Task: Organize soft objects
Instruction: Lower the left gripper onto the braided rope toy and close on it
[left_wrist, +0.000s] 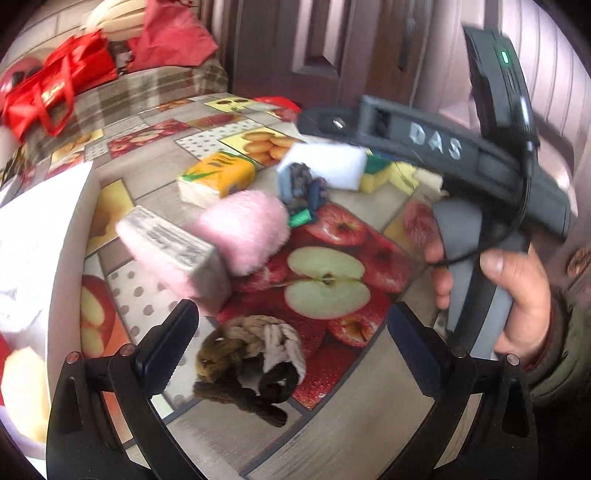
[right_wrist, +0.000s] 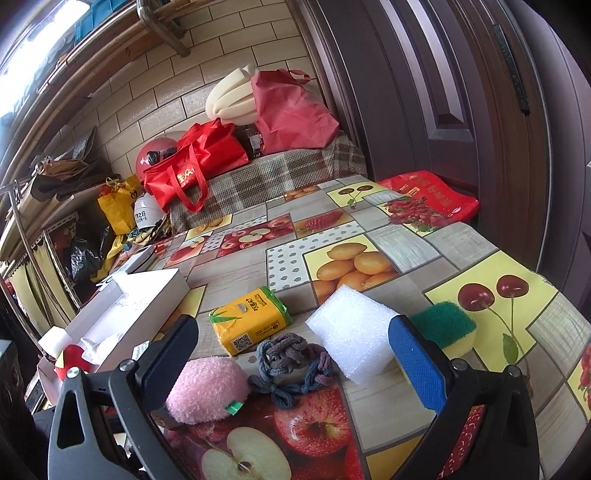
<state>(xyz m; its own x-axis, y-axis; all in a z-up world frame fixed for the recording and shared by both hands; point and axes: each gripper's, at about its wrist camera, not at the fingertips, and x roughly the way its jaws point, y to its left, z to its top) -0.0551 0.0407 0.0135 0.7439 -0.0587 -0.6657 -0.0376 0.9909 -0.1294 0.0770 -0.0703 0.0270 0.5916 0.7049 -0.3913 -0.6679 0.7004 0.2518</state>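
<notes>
My left gripper (left_wrist: 295, 350) is open over the fruit-print tablecloth (left_wrist: 325, 284), empty. A brown and beige braided rope (left_wrist: 251, 365) lies on the cloth between its fingers. Beyond it a blurred white tissue pack (left_wrist: 173, 247) leans against a pink plush (left_wrist: 243, 232). My right gripper (right_wrist: 295, 358) is open too and holds nothing. In front of it lie the pink plush (right_wrist: 207, 391), a grey-blue braided rope (right_wrist: 291, 362), a white foam block (right_wrist: 354, 332), an orange tissue pack (right_wrist: 251, 317) and a green and yellow sponge (right_wrist: 443, 328).
A white open box (right_wrist: 129, 306) stands at the table's left, with a red plush (right_wrist: 72, 362) at its near end. A hand (left_wrist: 524, 295) holds the right gripper's handle at the right. Red bags (right_wrist: 195, 158) sit on the plaid bench behind; a dark door (right_wrist: 424, 92) is at right.
</notes>
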